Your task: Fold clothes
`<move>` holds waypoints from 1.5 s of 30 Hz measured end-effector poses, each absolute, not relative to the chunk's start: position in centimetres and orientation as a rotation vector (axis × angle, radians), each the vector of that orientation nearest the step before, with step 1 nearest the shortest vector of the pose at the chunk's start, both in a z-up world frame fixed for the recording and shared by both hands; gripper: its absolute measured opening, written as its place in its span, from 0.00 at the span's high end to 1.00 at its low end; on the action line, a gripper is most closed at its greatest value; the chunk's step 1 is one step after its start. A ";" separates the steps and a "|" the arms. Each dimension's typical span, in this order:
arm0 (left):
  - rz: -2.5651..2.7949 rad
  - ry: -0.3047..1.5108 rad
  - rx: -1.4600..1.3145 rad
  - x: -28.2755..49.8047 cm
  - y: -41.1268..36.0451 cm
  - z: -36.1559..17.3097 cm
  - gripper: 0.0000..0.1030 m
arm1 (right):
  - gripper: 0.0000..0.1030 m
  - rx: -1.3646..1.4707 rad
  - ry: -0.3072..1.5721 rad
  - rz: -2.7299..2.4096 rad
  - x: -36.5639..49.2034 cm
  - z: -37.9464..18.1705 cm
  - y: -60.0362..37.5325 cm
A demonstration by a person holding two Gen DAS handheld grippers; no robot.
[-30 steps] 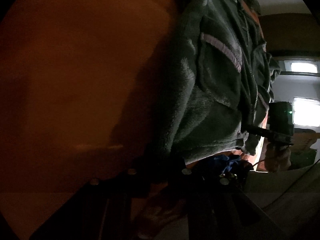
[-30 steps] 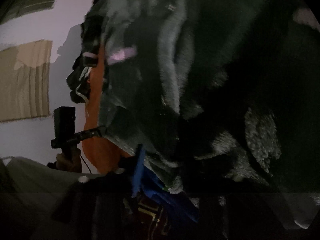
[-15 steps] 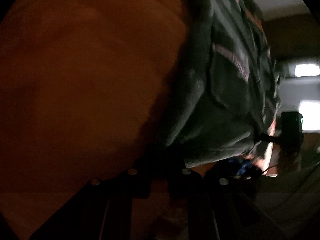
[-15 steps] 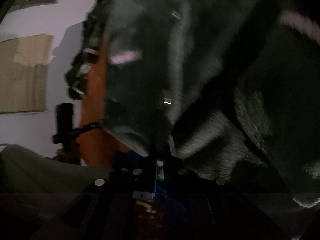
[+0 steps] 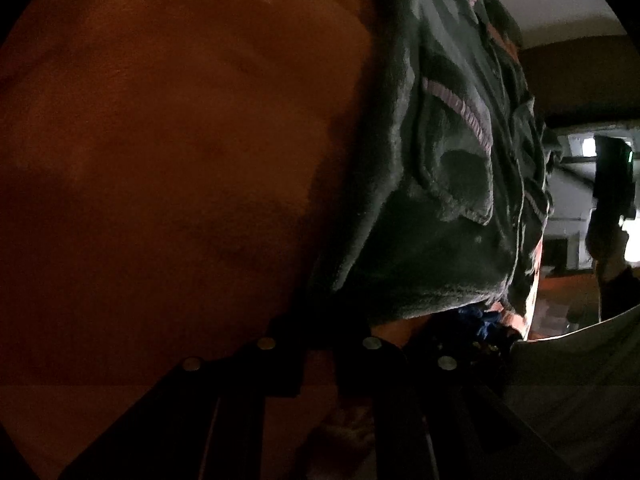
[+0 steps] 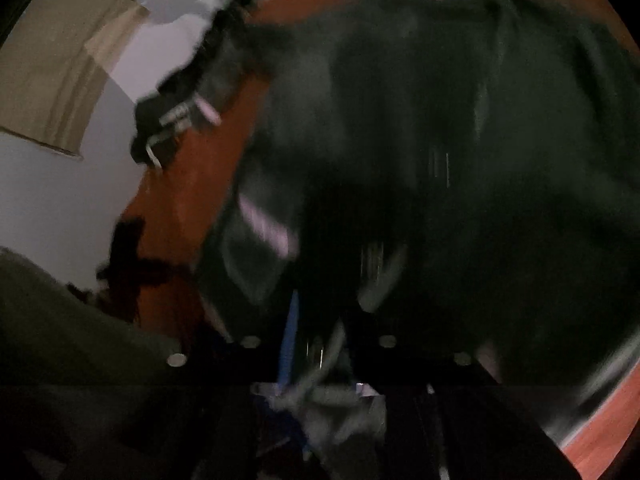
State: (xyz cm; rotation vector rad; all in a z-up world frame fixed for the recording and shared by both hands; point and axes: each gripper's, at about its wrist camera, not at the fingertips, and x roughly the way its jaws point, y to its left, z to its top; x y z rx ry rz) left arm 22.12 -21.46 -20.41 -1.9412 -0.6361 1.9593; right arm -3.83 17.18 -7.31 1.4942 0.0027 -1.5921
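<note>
From nine to twelve o'clock of the left wrist view the orange surface (image 5: 168, 152) lies bare. The dark green fleece garment (image 5: 440, 184) blocks twelve to four o'clock. In the blurred right wrist view it seems to fill everything ahead.

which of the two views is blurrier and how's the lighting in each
Right wrist view: heavy motion smear across the dark green fleece garment, only the pale wall reads bright. Left wrist view: sharper, fleece pile and a lilac trim stripe are crisp, but it is dim, with the orange surface in deep shadow and a blown-out window patch at the right edge.
</note>
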 end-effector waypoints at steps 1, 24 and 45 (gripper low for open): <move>1.959 -0.661 -1.943 22.3 -21.7 -20.6 0.89 | 0.69 1.457 0.008 -1.602 -5.2 -6.6 15.7; 2.067 -0.746 -2.002 21.9 -26.3 -16.3 0.84 | 0.70 1.263 0.095 -1.717 -11.0 -12.8 -5.4; 2.686 -1.146 -1.611 3.5 -40.3 -13.8 0.97 | 0.64 1.439 -0.180 -1.856 -6.3 -11.6 10.5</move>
